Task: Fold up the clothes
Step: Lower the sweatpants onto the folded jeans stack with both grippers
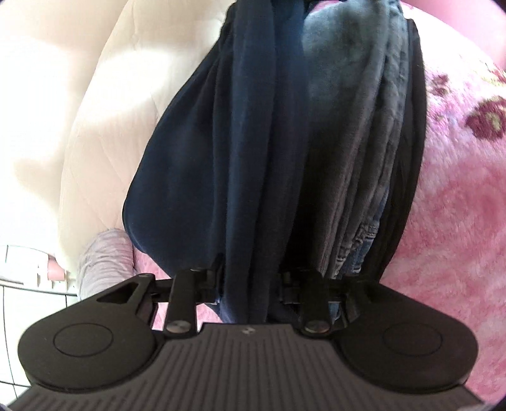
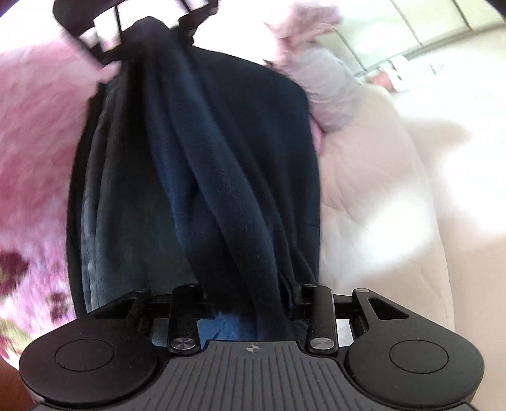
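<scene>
A dark navy fleece garment (image 1: pixel 202 164) is stretched between my two grippers above a pink fluffy blanket. In the left wrist view its bunched edge runs down into my left gripper (image 1: pixel 249 284), which is shut on it; grey-blue folds (image 1: pixel 354 132) and a black layer hang at its right. In the right wrist view the same navy garment (image 2: pixel 196 164) runs into my right gripper (image 2: pixel 253 300), which is shut on it. My left gripper (image 2: pixel 148 34) shows at the top of that view, clamped on the far end. The fingertips are hidden by cloth.
A pink fluffy blanket with dark red flowers (image 1: pixel 458 177) lies right of the garment. A cream quilted cover (image 1: pixel 104 132) lies left. A pale lilac garment (image 2: pixel 329 85) lies beyond, near white cabinets (image 2: pixel 427 28).
</scene>
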The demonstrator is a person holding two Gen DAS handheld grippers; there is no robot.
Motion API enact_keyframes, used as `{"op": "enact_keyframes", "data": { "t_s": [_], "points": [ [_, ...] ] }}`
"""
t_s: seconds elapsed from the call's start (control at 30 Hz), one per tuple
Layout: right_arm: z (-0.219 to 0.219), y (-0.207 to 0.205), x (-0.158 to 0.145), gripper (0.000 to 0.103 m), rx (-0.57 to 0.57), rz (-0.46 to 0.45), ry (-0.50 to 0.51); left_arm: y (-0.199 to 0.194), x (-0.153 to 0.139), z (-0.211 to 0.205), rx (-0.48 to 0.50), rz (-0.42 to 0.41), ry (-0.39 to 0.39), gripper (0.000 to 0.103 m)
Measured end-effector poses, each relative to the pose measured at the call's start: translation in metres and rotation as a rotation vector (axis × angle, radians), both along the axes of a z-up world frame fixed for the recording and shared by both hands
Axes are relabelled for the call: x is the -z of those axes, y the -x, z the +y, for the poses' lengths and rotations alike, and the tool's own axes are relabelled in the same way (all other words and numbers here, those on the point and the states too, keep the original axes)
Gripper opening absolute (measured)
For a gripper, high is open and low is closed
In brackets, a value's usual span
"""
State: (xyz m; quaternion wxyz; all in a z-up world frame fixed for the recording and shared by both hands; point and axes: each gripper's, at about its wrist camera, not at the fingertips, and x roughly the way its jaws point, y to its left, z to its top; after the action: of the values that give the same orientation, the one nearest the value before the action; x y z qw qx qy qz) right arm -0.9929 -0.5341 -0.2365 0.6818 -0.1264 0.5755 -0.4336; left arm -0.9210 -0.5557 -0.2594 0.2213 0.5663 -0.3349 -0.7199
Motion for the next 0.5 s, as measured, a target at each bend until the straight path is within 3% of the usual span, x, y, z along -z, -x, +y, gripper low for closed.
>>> {"op": "enact_keyframes", "data": {
  "t_s": [0.13,0.5],
  "points": [
    [0.029,-0.009,0.024,0.035,0.000,0.031,-0.059,-0.006,0.002,-0.003,0.016,0.002,0.005,0.025],
    [0.044,-0.007,-0.001,0.025,0.060,-0.027,-0.013,-0.014,-0.003,-0.012,0.019,0.004,0.008,0.025]
  ]
}}
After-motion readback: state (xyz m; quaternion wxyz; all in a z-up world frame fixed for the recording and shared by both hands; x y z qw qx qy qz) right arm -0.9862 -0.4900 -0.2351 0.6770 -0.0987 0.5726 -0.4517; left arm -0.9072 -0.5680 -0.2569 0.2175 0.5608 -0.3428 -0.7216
